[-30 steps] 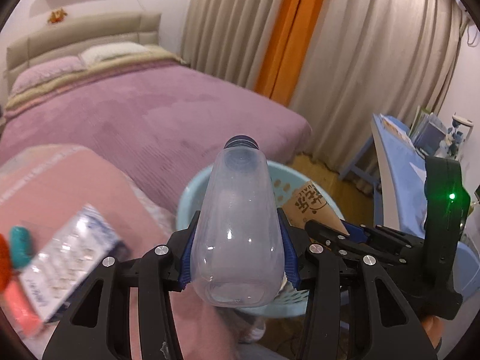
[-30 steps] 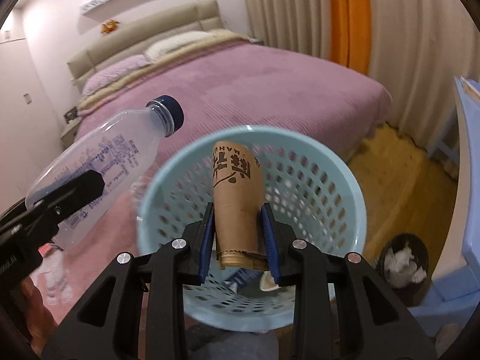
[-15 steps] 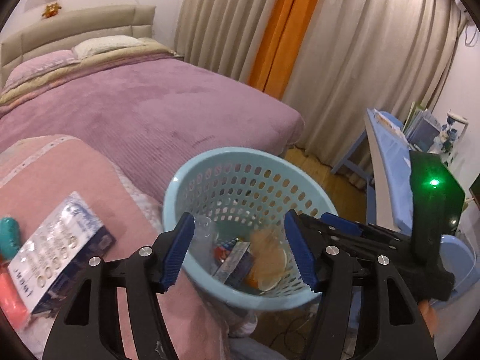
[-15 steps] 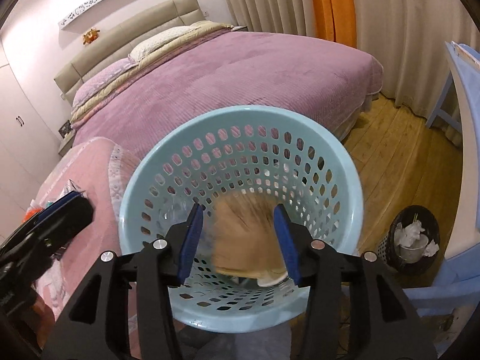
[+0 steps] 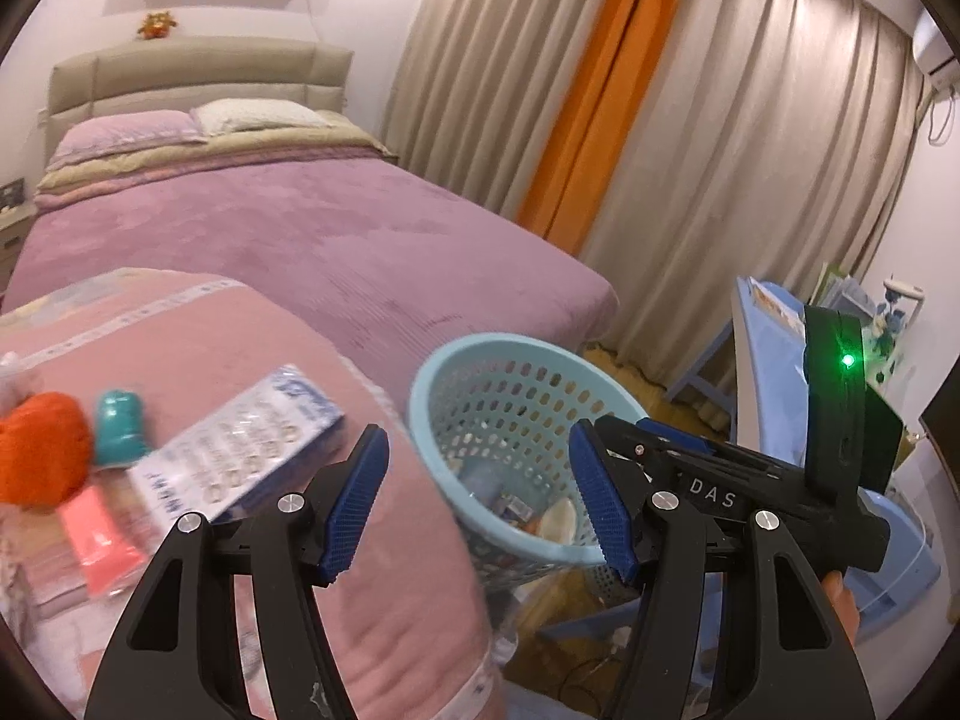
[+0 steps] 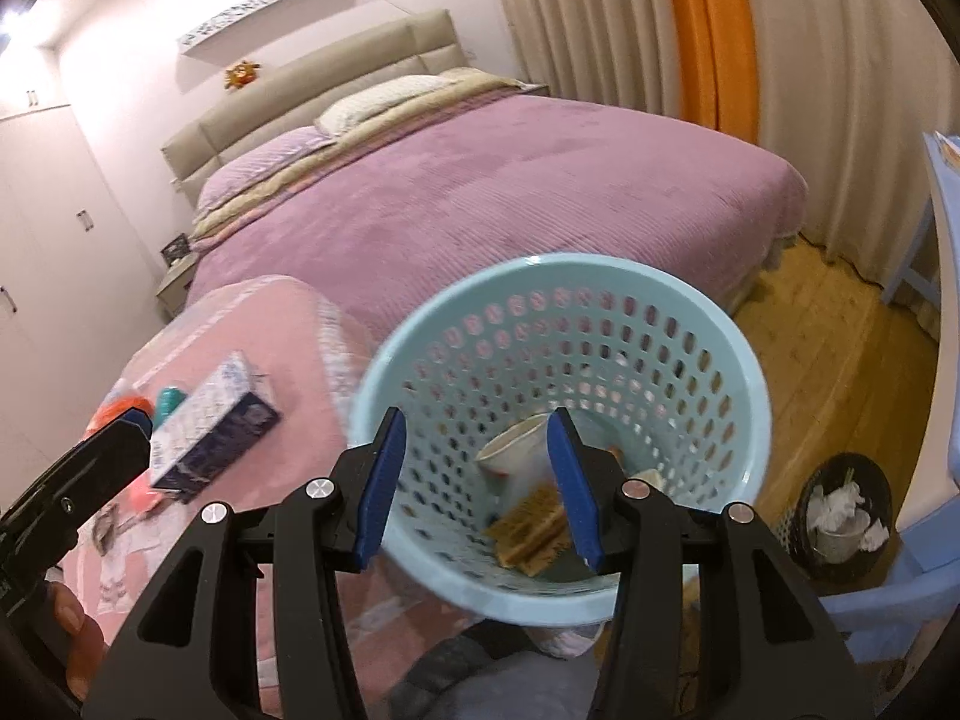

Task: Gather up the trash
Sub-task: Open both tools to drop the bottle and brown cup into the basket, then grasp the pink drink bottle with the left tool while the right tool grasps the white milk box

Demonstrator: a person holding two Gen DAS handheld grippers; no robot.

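A light blue perforated basket (image 5: 522,360) (image 6: 744,372) stands beside a pink-covered surface (image 5: 198,324) (image 6: 252,312). Trash lies inside it, including a brown cardboard piece (image 6: 531,519) and a cup (image 6: 510,450). My left gripper (image 5: 477,492) is open and empty, over the pink surface's edge, left of the basket. My right gripper (image 6: 477,480) is open and empty above the basket's near rim. On the pink surface lie a blue-white box (image 5: 240,450) (image 6: 210,420), a teal item (image 5: 120,426), an orange item (image 5: 39,450) and a pink packet (image 5: 96,534).
A purple bed (image 5: 300,228) (image 6: 480,180) lies behind. A blue desk (image 5: 774,348) and blue chair (image 6: 888,588) stand at right. A small black bin with paper (image 6: 840,516) sits on the wooden floor. Curtains hang at the back.
Both grippers opened: the clear bottle left my left gripper and the brown cardboard tube left my right, dropping into the basket. Both grippers then pulled back and shifted left.
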